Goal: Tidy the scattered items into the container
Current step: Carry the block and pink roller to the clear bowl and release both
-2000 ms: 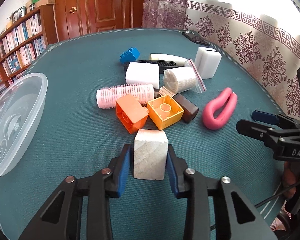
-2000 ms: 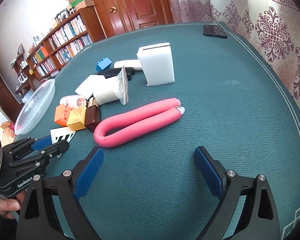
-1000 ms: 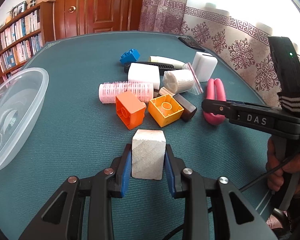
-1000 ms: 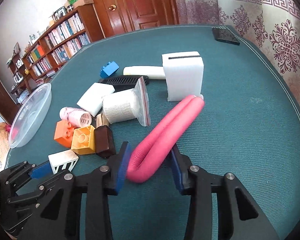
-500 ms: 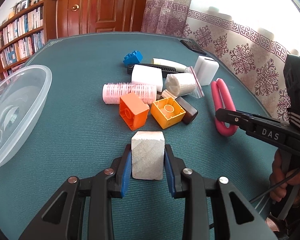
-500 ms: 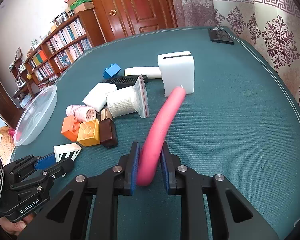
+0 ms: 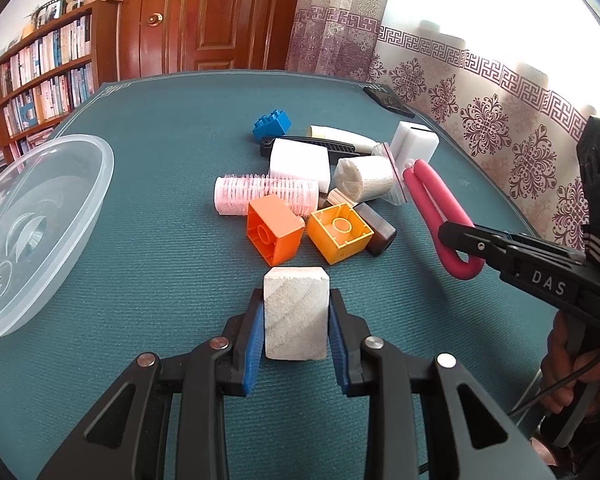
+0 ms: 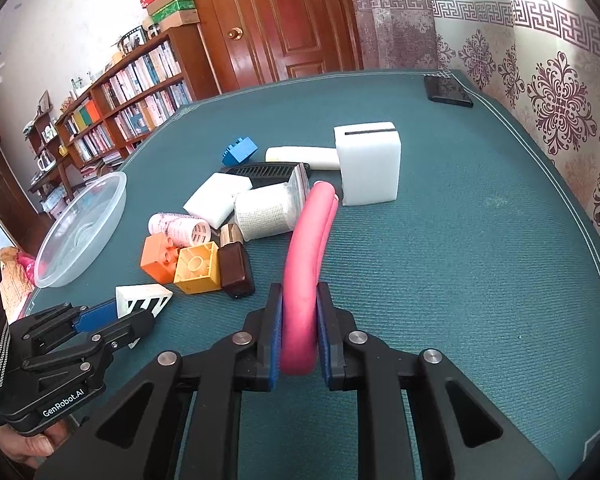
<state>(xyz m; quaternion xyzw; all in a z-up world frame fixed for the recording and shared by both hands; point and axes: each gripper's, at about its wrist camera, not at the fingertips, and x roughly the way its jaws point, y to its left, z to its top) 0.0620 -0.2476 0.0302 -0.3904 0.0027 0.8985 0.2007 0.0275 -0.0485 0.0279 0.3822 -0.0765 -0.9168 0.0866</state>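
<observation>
On the green mat, left gripper (image 7: 295, 322) clamps wooden block (image 7: 295, 312), right gripper (image 8: 299, 330) pinches pink foam roller (image 8: 306, 264); advisably carry each level over clear bowl (image 7: 40, 232) before releasing.

- The left gripper (image 7: 295, 322), black with blue pads, has its 2 fingers closed flat against opposite sides of a pale wooden block (image 7: 294, 313), and it points forward, low over the teal mat.
- The right gripper (image 8: 299, 330), of the same black and blue build, has its 2 fingers pinched on the bend of a folded pink foam tube (image 8: 306, 264).
- A hand (image 7: 576, 364) wraps the right gripper's handle; another hand (image 8: 24, 446) shows partly under the left gripper's handle.
</observation>
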